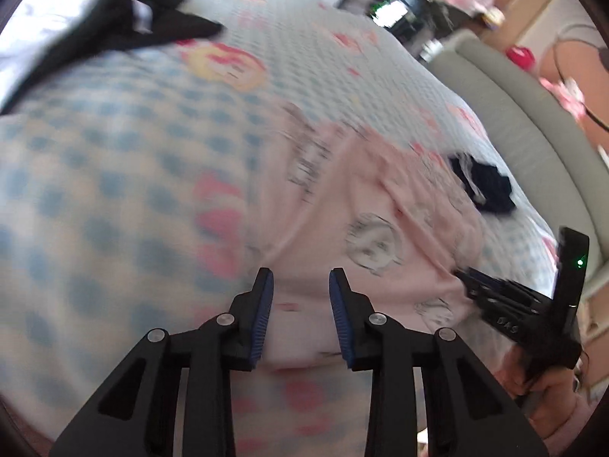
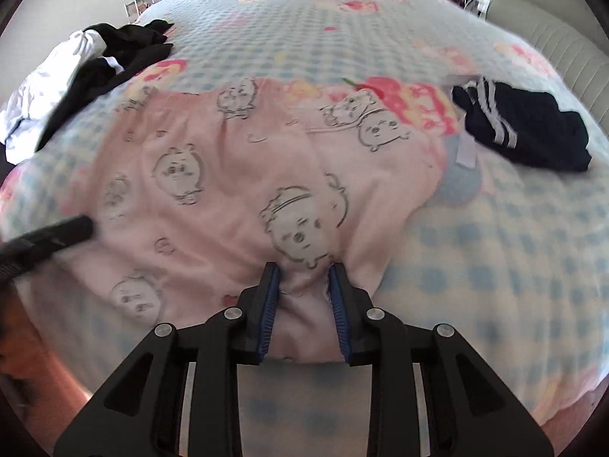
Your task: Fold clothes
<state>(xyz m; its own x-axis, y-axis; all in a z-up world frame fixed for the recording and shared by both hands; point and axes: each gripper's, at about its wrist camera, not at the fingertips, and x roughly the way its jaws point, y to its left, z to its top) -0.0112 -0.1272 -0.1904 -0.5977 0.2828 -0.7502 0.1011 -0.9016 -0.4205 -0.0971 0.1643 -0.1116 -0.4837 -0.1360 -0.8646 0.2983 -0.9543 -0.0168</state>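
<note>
A pale pink garment (image 2: 213, 190) printed with cartoon faces lies spread on the bed. My right gripper (image 2: 304, 272) is shut on its near edge, and the cloth bunches up between the blue pads (image 2: 269, 304). In the left wrist view the same pink garment (image 1: 380, 198) looks blurred. My left gripper (image 1: 301, 278) hangs open just over its near left part, with flat cloth showing in the gap. The right gripper (image 1: 462, 276) also shows there at the garment's right edge, and the left gripper (image 2: 85, 224) shows in the right wrist view at the garment's left side.
The bed has a blue-checked cover (image 2: 495, 266) with pink prints. A folded navy garment (image 2: 533, 133) with white stripes lies at the right. A heap of black and white clothes (image 2: 95, 64) lies at the far left. A grey padded bed edge (image 1: 514, 114) runs along the right.
</note>
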